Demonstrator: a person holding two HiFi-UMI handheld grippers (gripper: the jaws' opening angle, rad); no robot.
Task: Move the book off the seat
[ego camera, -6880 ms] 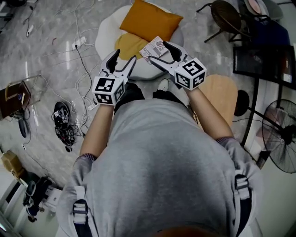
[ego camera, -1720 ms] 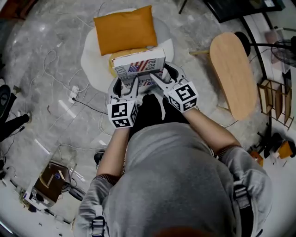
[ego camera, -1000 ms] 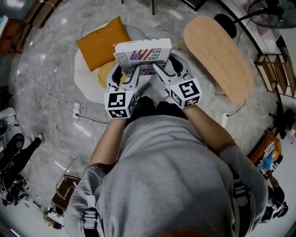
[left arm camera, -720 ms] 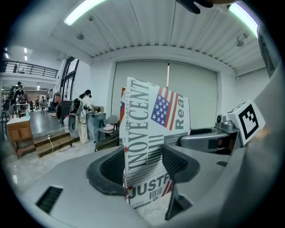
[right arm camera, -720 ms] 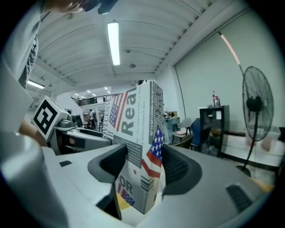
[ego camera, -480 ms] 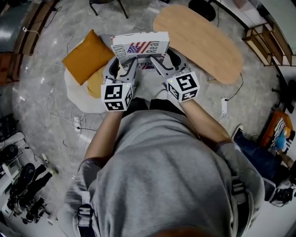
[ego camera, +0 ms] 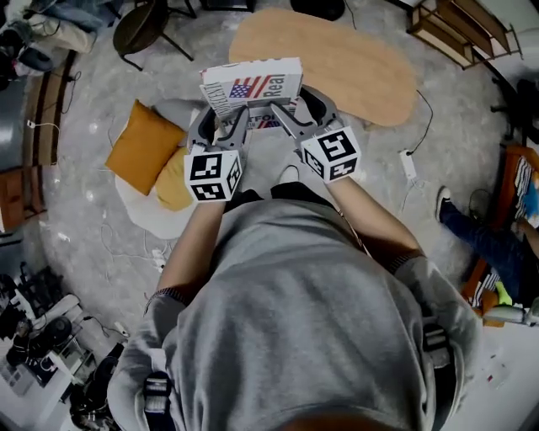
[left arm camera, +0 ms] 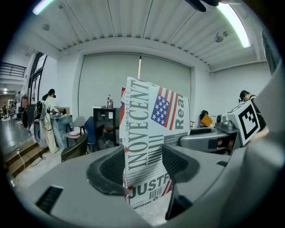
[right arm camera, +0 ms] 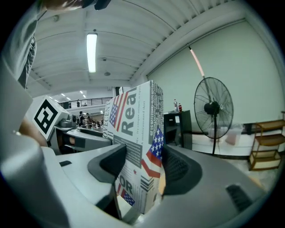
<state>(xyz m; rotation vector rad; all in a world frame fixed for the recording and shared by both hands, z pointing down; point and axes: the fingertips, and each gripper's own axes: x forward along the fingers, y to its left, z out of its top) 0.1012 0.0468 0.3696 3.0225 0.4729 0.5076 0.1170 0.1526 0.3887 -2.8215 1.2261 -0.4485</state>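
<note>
The book (ego camera: pixel 251 87), a thick white volume printed with a US flag and black lettering, is held up in the air in front of me by both grippers. My left gripper (ego camera: pixel 218 129) is shut on its left end and my right gripper (ego camera: pixel 295 110) on its right end. In the left gripper view the book (left arm camera: pixel 151 129) stands upright between the pads of the left gripper (left arm camera: pixel 143 167). The right gripper view shows the book (right arm camera: pixel 139 133) clamped likewise in the right gripper (right arm camera: pixel 141 168). The white round seat (ego camera: pixel 141 206), with an orange cushion (ego camera: pixel 140 146), lies below to the left, apart from the book.
An oval wooden table (ego camera: pixel 337 49) lies just beyond the book. A dark chair (ego camera: pixel 140 23) stands at the upper left, a wooden shelf (ego camera: pixel 459 25) at the upper right. Cables trail on the marble floor. Someone's leg (ego camera: pixel 476 231) shows at the right. A standing fan (right arm camera: pixel 213 111) is nearby.
The view has swung round: the seat and cushions have slid to the left and the wooden table has come behind the book. Both grippers still hold the book the same way.
</note>
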